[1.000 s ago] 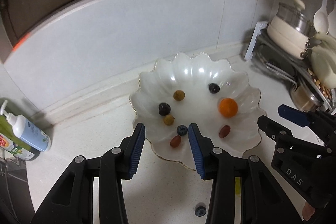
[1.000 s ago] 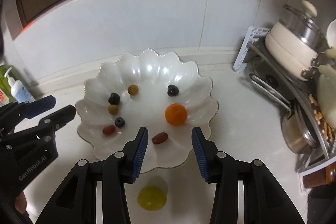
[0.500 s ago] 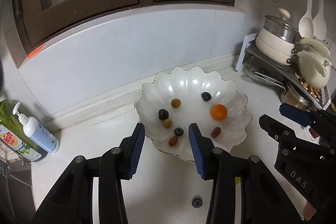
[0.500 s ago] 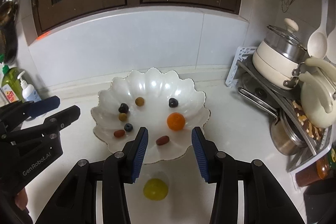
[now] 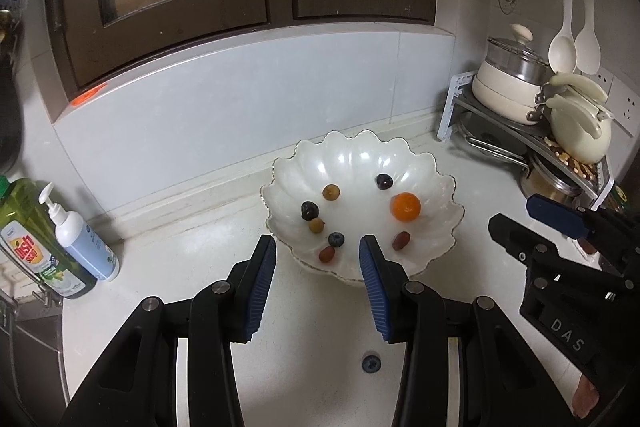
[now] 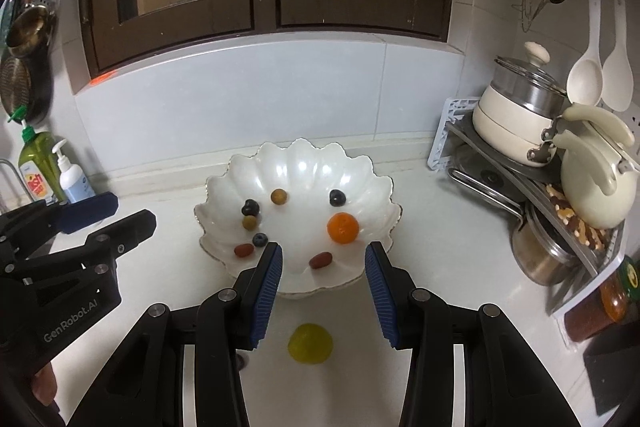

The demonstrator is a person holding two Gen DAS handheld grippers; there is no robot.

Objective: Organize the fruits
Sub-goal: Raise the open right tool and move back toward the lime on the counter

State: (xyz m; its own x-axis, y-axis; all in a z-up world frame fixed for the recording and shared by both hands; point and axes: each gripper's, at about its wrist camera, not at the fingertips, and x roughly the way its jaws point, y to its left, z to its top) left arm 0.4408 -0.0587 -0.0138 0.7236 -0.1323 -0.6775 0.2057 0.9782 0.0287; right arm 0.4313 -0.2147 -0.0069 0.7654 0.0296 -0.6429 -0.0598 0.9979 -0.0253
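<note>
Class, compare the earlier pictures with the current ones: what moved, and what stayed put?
Both grippers, left gripper and right gripper, pulled back and up from the white bowl; nothing was gripped or released. Fingers stayed open; the fruits, blueberry and yellow-green fruit on the counter, stayed put.

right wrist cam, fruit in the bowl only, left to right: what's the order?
Red grape → yellowish-green grape → blueberry → tan grape → second red grape → orange. The two dark grapes are left out: their columns overlap neighbours.
</note>
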